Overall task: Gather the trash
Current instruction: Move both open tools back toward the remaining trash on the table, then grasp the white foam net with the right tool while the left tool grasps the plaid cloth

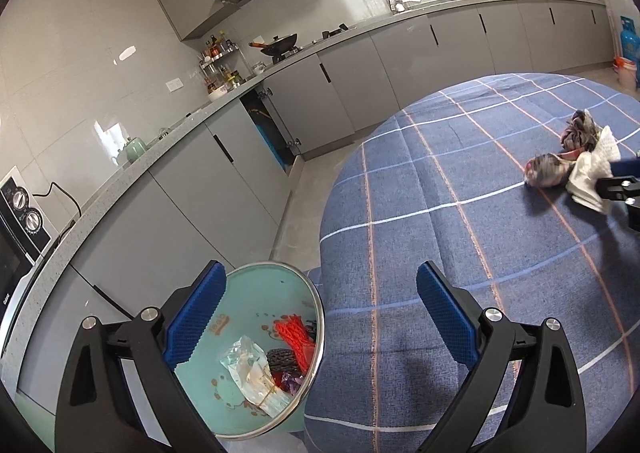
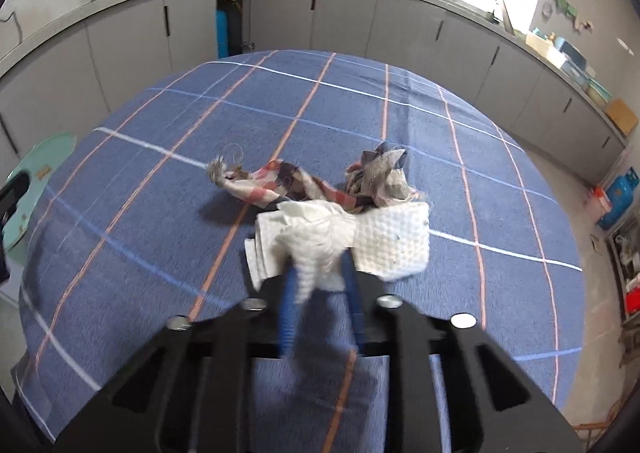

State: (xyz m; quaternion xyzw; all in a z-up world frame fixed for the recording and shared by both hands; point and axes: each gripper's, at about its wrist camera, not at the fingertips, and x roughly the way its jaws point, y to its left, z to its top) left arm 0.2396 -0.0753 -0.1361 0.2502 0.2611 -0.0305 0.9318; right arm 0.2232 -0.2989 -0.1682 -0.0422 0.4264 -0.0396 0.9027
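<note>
A round table [image 2: 160,253] under a blue checked cloth stands in a grey kitchen with long counters [image 1: 132,169]. The right gripper [image 2: 320,273] is clenched on a white paper towel [image 2: 340,241] beside crumpled rags [image 2: 296,183]. The left gripper [image 1: 320,317] gapes empty above a trash-filled teal bin [image 1: 248,301].

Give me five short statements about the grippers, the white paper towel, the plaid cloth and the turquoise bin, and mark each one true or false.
1. The right gripper is shut on the crumpled white paper towel. True.
2. The left gripper grips a red net. False: it is open and empty; the red mesh net lies in the bin.
3. The round turquoise bin stands on the table. False: it stands beside the table, below its edge.
4. A crumpled plaid cloth lies on the blue checked tablecloth. True.
5. The bin is empty. False: it also holds a clear plastic wrapper.
</note>
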